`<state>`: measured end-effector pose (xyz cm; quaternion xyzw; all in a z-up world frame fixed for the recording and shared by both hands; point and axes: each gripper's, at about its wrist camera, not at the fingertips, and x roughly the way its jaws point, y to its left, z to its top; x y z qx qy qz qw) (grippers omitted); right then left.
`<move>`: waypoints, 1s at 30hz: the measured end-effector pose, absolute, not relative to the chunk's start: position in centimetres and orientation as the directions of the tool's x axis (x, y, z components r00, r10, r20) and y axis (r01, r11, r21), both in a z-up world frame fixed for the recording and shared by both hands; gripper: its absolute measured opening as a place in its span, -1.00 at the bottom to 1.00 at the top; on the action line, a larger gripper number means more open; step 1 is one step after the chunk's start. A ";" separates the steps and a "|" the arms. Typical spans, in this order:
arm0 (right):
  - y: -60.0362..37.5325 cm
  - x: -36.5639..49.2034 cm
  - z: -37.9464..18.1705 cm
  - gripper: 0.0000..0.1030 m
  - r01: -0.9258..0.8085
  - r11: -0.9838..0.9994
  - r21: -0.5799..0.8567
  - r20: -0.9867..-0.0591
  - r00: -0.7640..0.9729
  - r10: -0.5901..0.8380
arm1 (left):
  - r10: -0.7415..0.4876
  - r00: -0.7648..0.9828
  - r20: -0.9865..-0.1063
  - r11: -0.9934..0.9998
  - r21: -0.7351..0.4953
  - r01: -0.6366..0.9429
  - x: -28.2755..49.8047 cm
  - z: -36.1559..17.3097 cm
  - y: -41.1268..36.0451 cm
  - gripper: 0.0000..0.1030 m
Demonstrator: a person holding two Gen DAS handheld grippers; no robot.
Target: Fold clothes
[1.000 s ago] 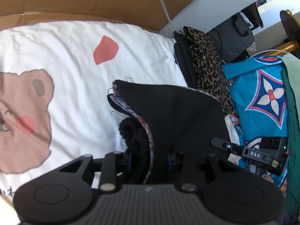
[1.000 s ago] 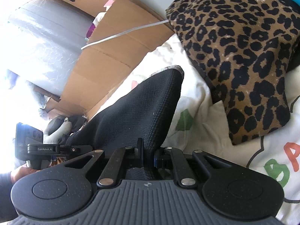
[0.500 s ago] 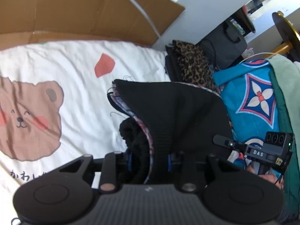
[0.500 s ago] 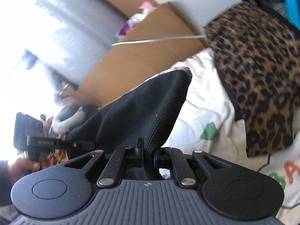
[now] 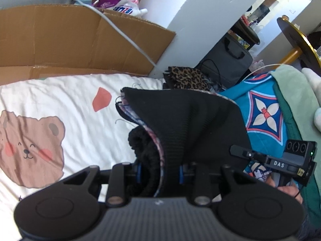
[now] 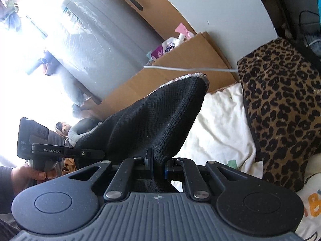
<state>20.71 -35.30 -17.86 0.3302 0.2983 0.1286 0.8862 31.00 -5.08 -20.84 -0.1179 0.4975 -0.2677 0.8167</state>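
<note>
Left gripper (image 5: 160, 172): clenched on a thick bunch of the black garment (image 5: 186, 124); several layers, with a patterned inner edge showing, are gathered between the pads.
Right gripper (image 6: 159, 163): clamped on a thinner fold of the same black knit (image 6: 152, 120), which rises from the jaws to a peak.
Garment position: lifted clear of the bed, stretched between the two grippers, with nothing of it seen lying flat.
Likely reason for the hold: the cloth seems to be raised and spread so that it can be laid out or doubled over; this is judged, not seen.
Surface: a white bedsheet (image 5: 76, 104) printed with a brown bear (image 5: 30, 146) and a red patch, lightly creased.
Far side: flattened cardboard (image 5: 66, 40) is stood against the wall, crossed by a white cable (image 5: 124, 34).
Right side: a leopard-print fabric (image 6: 280, 104) is piled beside the sheet; a blue patterned cloth (image 5: 262, 116) lies further right.
Room: a dark bag (image 5: 226, 60) is set beyond the bed, and strong window light is seen at the left.
</note>
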 end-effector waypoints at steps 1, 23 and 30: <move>-35.4 20.7 -17.7 -0.85 -0.032 0.751 0.659 -0.442 0.792 0.421 | -0.554 0.365 -0.748 0.829 -0.457 0.321 31.0 -20.7 -5.3 -0.35; -39.4 17.5 -12.6 -0.85 0.024 0.826 0.564 -0.405 0.879 0.251 | -0.607 0.427 -0.671 0.780 -0.400 0.480 30.2 -15.7 -12.0 -0.34; -41.6 16.5 -12.1 -0.85 0.088 0.859 0.504 -0.400 0.906 0.142 | -0.658 0.402 -0.636 0.737 -0.437 0.516 30.7 -16.7 -14.5 -0.34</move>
